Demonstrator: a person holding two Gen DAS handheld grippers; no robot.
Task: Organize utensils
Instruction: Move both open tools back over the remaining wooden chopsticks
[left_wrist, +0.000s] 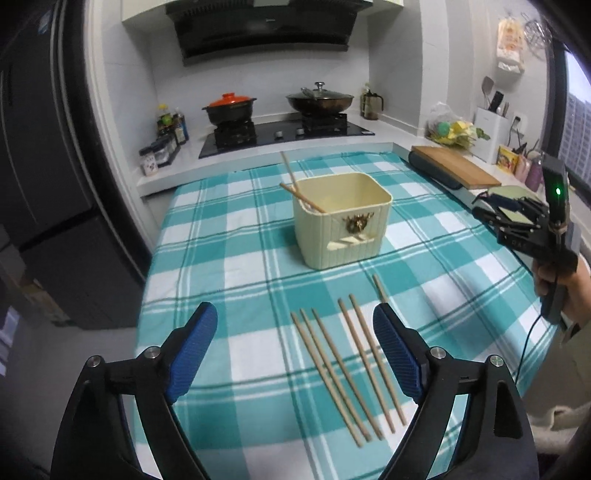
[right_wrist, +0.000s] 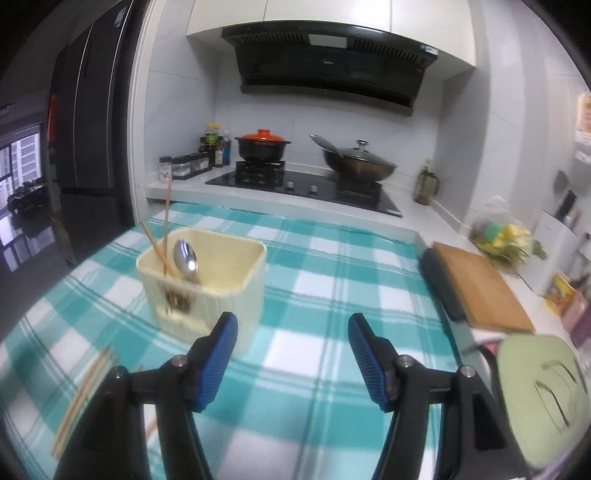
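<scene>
A cream utensil box stands mid-table on the teal checked cloth. Two chopsticks lean in its left corner. In the right wrist view a metal spoon also stands in the box beside those chopsticks. Several loose chopsticks lie side by side on the cloth in front of the box. My left gripper hangs open above their near side, with nothing between its pads. My right gripper is open and empty to the right of the box; the left wrist view shows it off at the table's right edge.
A wooden cutting board lies at the table's far right, with a pale green slotted item nearer. Behind is a hob with an orange-lidded pot and a wok. A dark fridge stands on the left.
</scene>
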